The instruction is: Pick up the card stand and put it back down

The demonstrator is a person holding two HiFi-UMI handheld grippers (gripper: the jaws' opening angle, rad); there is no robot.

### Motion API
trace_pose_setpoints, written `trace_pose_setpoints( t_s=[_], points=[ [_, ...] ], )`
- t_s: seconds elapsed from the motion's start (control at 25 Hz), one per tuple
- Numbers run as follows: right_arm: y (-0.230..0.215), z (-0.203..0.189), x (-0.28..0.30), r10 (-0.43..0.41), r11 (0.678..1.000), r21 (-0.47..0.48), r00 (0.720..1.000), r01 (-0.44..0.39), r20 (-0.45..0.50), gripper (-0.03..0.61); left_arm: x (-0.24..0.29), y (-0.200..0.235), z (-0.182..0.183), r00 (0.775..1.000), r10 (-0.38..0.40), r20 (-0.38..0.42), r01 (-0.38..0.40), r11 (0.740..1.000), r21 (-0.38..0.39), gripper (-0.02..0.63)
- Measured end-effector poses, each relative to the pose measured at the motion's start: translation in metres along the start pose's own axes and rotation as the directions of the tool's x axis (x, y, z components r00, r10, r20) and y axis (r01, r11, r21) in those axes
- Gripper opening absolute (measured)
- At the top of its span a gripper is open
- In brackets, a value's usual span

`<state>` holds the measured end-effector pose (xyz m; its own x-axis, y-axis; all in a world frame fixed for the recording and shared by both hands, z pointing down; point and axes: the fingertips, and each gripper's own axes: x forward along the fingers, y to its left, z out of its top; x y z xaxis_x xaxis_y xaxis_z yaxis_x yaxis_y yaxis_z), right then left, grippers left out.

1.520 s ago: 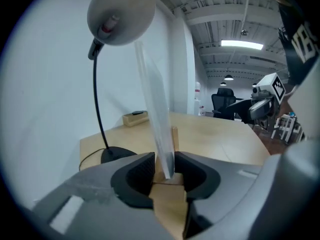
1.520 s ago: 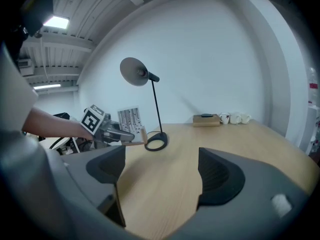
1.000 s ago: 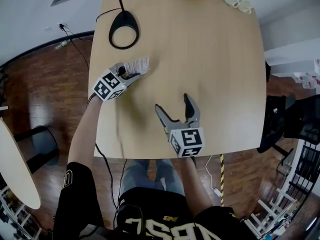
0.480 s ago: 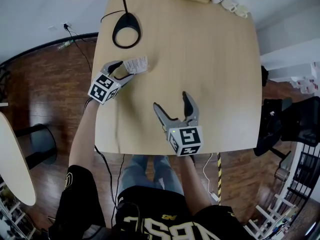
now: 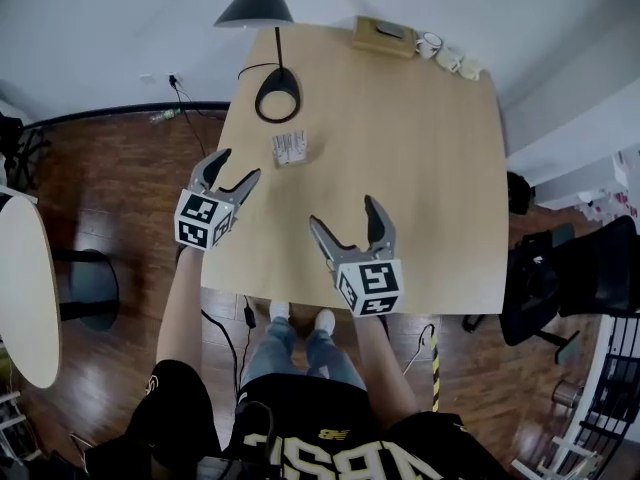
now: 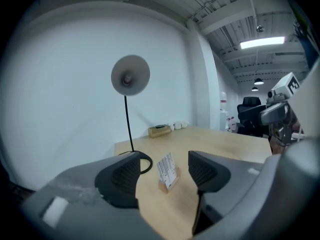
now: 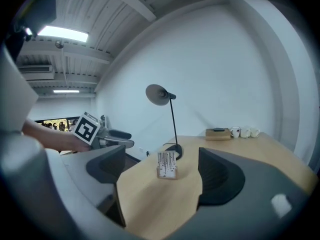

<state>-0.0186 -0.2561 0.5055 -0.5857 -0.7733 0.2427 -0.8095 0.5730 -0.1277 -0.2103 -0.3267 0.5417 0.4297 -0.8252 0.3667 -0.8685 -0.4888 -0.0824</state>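
I have the wooden table (image 5: 430, 168) below me, the black lamp (image 5: 277, 96) at its far left edge. My right gripper (image 5: 344, 213) hovers over the near edge, jaws spread and empty. My left gripper (image 5: 238, 165), whose jaws have just been opening with nothing between them, hangs apart from the card stand (image 5: 290, 149), which stands upright on the table near the lamp's base

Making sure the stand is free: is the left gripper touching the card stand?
Apart. The head view shows a clear gap between the left gripper and the card stand; its jaws have just opened, with nothing between them.
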Motion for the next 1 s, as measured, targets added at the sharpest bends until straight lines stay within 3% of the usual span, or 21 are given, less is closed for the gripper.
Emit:
trace_pose_setpoints(
  t_s=[0.28, 0.52, 0.72, 1.0],
  points=[
    [0.024, 0.031, -0.052, 0.064, 0.997, -0.036, 0.994, -0.061, 0.093, 0.462, -0.100, -0.069, 0.069, 0.977, 0.131, 0.169, -0.135, 0.991, 0.011, 0.319],
    [0.043, 0.061, -0.094, 0.044, 0.997, -0.075, 0.988, -0.033, 0.150, 0.462, -0.172, -0.106, 0.110, 0.933, 0.213, 0.290, -0.215, 0.976, -0.027, 0.319],
    [0.072, 0.082, -0.117, 0.009, 0.995, -0.104, 0.981, 0.011, 0.195, 0.462, -0.215, -0.115, 0.115, 0.898, 0.271, 0.346, -0.263, 0.962, -0.071, 0.319],
    [0.107, 0.091, -0.139, -0.073, 0.992, -0.085, 0.968, 0.096, 0.242, 0.462, -0.248, -0.115, 0.104, 0.900, 0.252, 0.356, -0.239, 0.968, -0.080, 0.313]
  ],
)
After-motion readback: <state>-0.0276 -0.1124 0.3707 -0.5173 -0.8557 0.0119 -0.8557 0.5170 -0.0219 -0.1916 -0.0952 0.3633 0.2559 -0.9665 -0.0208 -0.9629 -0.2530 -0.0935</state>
